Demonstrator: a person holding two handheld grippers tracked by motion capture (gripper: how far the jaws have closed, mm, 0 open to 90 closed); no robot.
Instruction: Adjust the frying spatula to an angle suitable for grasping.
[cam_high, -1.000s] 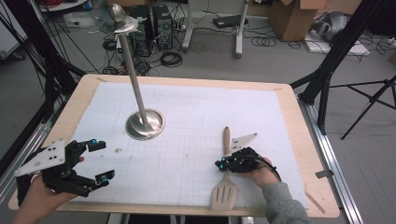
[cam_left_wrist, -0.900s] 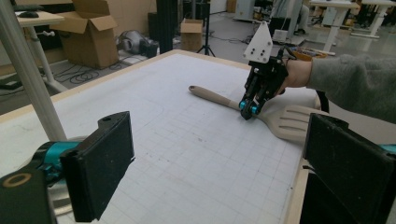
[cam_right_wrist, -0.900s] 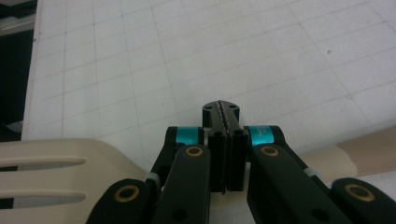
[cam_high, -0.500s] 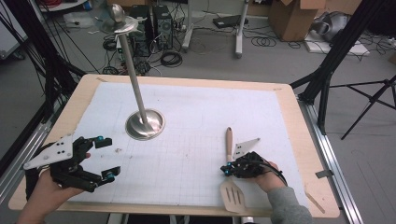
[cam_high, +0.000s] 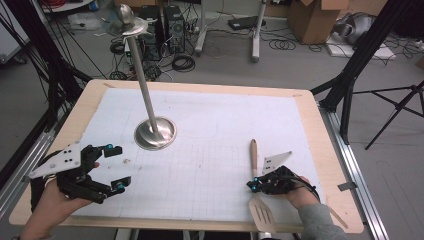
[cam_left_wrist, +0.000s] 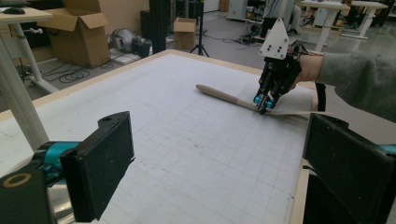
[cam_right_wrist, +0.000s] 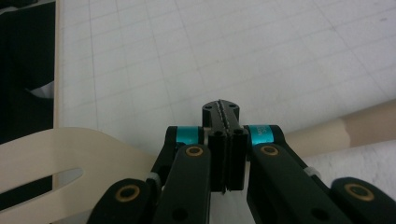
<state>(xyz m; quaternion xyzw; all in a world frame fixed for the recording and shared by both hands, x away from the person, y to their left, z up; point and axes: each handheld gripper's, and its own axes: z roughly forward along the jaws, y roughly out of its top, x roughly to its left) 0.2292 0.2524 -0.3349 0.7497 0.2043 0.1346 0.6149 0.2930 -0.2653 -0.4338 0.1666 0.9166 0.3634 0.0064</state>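
Claws first. Right claw (cam_high: 255, 186) sat at the near right of the table (cam_high: 320, 130), jaws pressed together. In the right gripper view they met face to face above the wooden spatula (cam_right_wrist: 70, 158), at the neck where the handle joins the blade; whether they pinched it or only rested over it could not be told. Left claw (cam_high: 116, 165) hovered at the near left, jaws spread wide, nothing between them.

Spatula (cam_high: 256, 185) lay flat on the white grid mat (cam_high: 220, 120), handle pointing far, slotted blade near and reaching the table's near edge. Judged light, stiff and dry, with a smooth finish that might slip a little under hard pads. The flat blade lay too close to the mat to pinch. The round handle offered the better hold, taken across its width just beyond the neck, near the balance point, so it would not swing when lifted.

Around: a steel stand (cam_high: 148, 107) with a round base stood left of centre, well apart from the spatula, its pole leaning toward the far left. It would obstruct only a carry toward the far left.
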